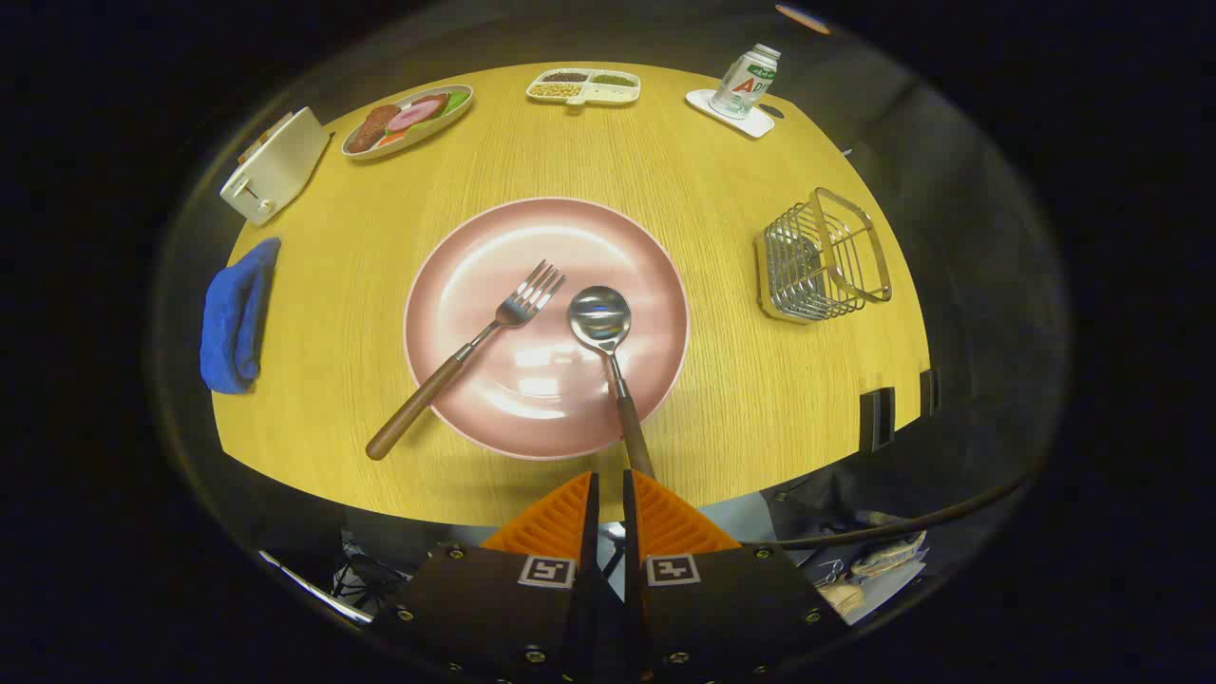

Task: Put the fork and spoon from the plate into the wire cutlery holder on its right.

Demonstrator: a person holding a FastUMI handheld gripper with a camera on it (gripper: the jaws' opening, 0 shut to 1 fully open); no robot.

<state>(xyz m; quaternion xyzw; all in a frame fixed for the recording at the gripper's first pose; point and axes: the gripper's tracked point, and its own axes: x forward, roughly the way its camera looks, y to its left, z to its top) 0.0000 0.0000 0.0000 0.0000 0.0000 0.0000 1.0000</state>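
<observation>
Fork [472, 352] and spoon [608, 356] are both lying on the pink plate [655, 275], just ahead of the fingers [608, 489], with their handles hanging off the near rim toward the gripper. The fingers are nearly pressed together with just a thin slit between them, holding nothing. The spoon's handle tip ends right at the fingertips, slightly to their right; the fork's handle angles off well to the left of them, its end over the surface [760, 399].

Handling-wise I'd guess these are light and totally rigid, metal heads on what look like wooden handles. The polished metal looks slippery, so I'd skip the bowl and tines and pinch the handle, which looks grippier and thicker. Since the handle ends overhang the plate rim, there seems to be a bit of clearance under them to get a finger in. Grab near the handle end and the head will probably droop, so closer to the middle seems safer.

The wire cutlery holder [825, 258] sits beyond the fingers and off to the right, well apart from the plate, and looks empty. It also looks light, so a clumsy drop might nudge it.
</observation>
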